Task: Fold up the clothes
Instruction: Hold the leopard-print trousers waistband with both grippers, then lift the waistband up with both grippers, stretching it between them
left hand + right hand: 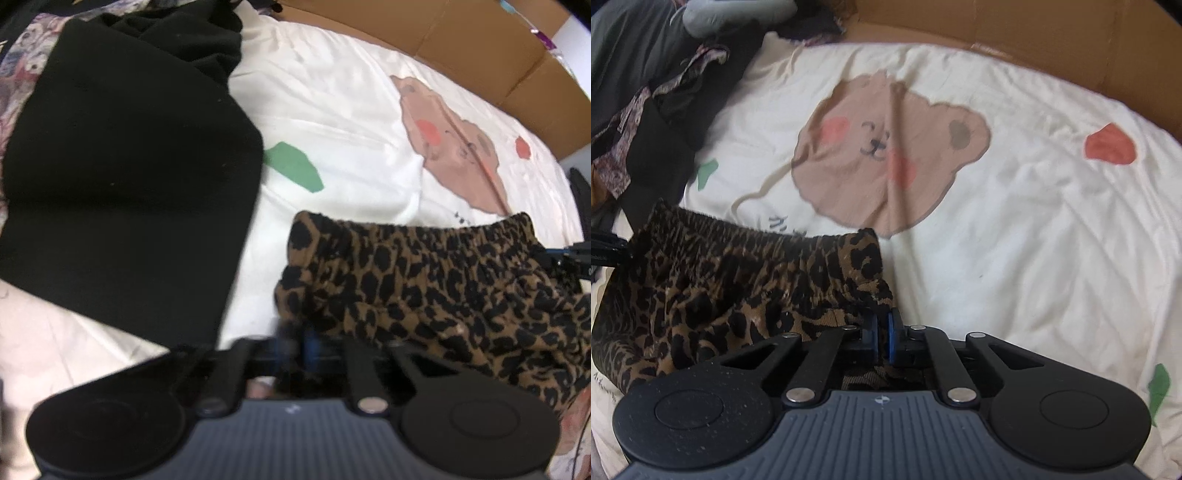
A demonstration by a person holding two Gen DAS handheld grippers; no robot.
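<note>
Now both tongs, left [295, 345] and right [881, 326], pinch crinkly leopard-print shorts [738, 280], gathered elastic waistband.

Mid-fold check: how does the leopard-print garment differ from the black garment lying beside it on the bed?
The brown-and-black leopard-print garment is patterned; the plain black garment is one solid colour. The leopard-print garment is bunched and wrinkled, its gathered elastic waistband showing, while the black garment lies flat and smooth. The leopard-print garment is pinched at both ends by the left tool and right tool; the black garment is untouched. Both rest on the cream bear-print bedsheet.
</note>
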